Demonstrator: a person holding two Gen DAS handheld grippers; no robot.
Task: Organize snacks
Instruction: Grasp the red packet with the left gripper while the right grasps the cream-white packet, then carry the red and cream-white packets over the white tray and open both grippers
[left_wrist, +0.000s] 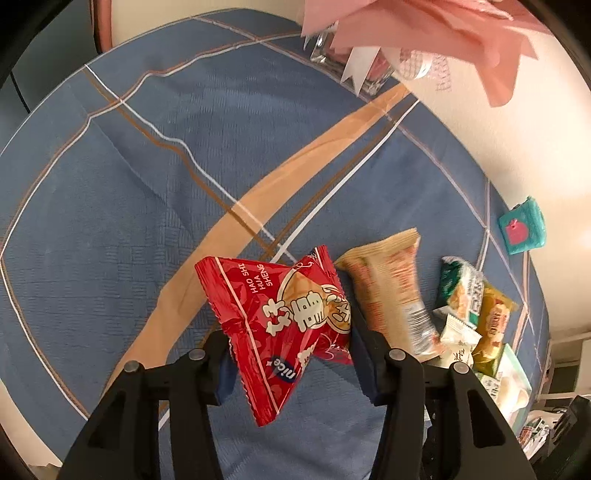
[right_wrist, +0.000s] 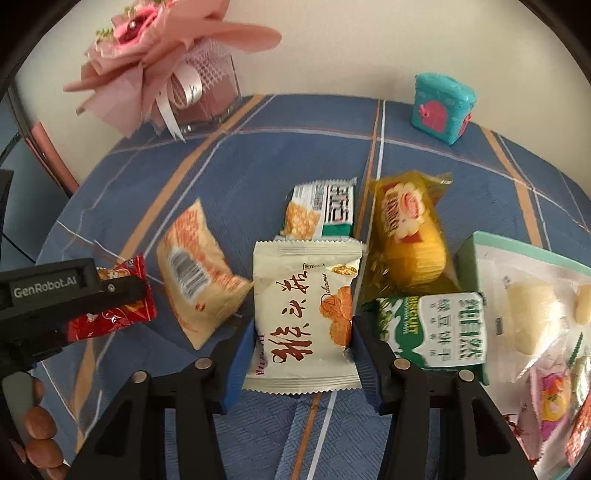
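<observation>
"GenRobot.AI" on left gripper

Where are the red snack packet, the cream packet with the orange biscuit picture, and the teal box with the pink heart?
red snack packet (left_wrist: 280, 314), left wrist view, printed front face
cream packet with orange biscuit picture (right_wrist: 303, 314), right wrist view, middle of front
teal box with pink heart (right_wrist: 441, 107), right wrist view, front face
</observation>
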